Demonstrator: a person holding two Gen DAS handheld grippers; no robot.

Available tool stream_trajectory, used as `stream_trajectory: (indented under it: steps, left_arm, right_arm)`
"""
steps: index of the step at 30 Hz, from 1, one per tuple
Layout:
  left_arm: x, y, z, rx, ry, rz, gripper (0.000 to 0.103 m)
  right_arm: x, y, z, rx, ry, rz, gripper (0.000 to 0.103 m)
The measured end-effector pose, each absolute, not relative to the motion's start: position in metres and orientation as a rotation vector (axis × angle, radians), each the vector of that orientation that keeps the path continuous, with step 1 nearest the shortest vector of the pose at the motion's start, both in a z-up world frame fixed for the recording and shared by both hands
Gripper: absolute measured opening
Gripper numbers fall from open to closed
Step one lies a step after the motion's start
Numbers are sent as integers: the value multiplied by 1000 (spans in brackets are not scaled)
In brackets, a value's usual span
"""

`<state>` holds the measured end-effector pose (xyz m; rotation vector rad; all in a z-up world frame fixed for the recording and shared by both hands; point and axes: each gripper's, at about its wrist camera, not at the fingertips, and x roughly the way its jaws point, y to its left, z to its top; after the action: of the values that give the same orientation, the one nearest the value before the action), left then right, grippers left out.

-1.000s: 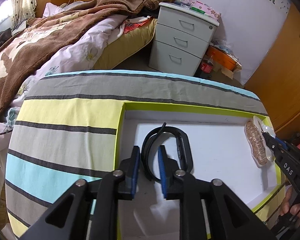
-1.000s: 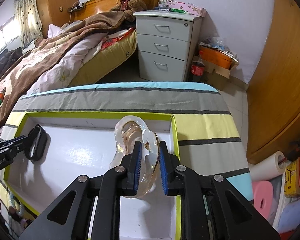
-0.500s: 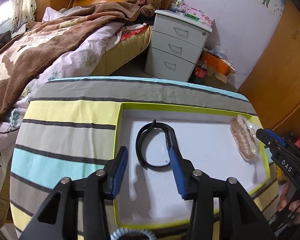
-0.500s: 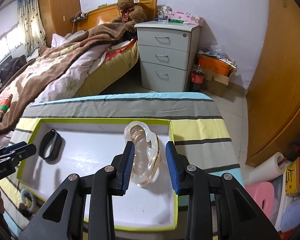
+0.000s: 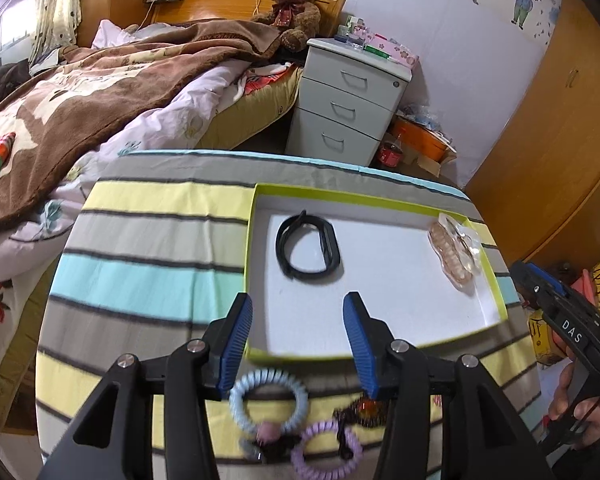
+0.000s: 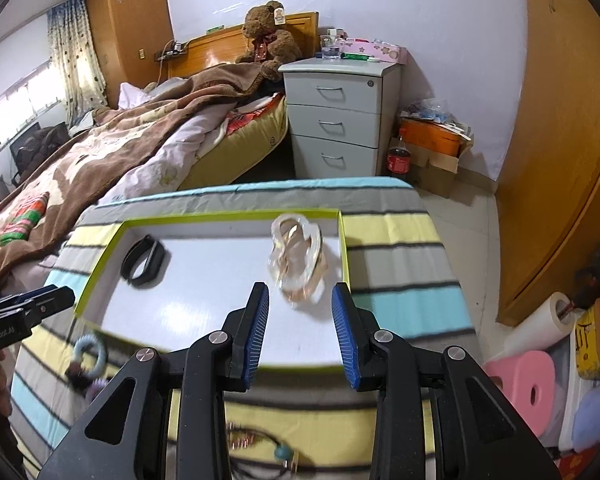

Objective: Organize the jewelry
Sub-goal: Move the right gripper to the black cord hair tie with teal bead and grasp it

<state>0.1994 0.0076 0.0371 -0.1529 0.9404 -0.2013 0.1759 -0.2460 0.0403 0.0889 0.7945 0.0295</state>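
Both pairs of fingers have let go and drawn back toward the near edge of the tabletop since a second ago, when each was pinched on its piece. On the left gripper [image 5: 298,334] the fingers now stand wide apart and empty above the near rim of the green-edged tray [image 5: 496,284]; on the right gripper [image 6: 300,330] they are likewise spread and hold nothing.

Just ahead of the left fingers, the black wristband [image 5: 308,248] lies flat in the tray's far left part. Ahead of the right fingers, the clear hair claw [image 6: 298,258] rests against the tray's far right corner, well apart from the band.

Nearer than the tray, on the striped cloth [image 5: 156,248], wait the pieces not yet sorted: a pale blue coil tie [image 5: 268,400], a purple coil tie [image 5: 326,450] touching a dark clip, and in the right view a blurred beaded piece [image 6: 260,442] partly hidden behind the gripper.

The step in hand looks like reaching for the next loose piece. To do it well, I would bring the left fingers down over one side of the blue coil alone, clear of the purple one it adjoins, close on the coil's band rather than its charm, then lift straight before carrying it to bare tray floor between the two items placed.
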Motion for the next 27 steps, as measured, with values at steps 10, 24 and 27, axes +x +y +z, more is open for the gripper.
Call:
stream_trajectory:
  steps: [10,24,27]
  left_arm:
    - [152,28,22,-226,949,-233,54]
    - [117,49,8,-247,962,-242,58]
    - [111,48,3,-245,983,-272,59]
  right_arm:
    - [132,-250,17,133,834,65,40]
    - [108,-245,-18,125,919,77,47]
    - [107,-242,-21,107,929,66,47]
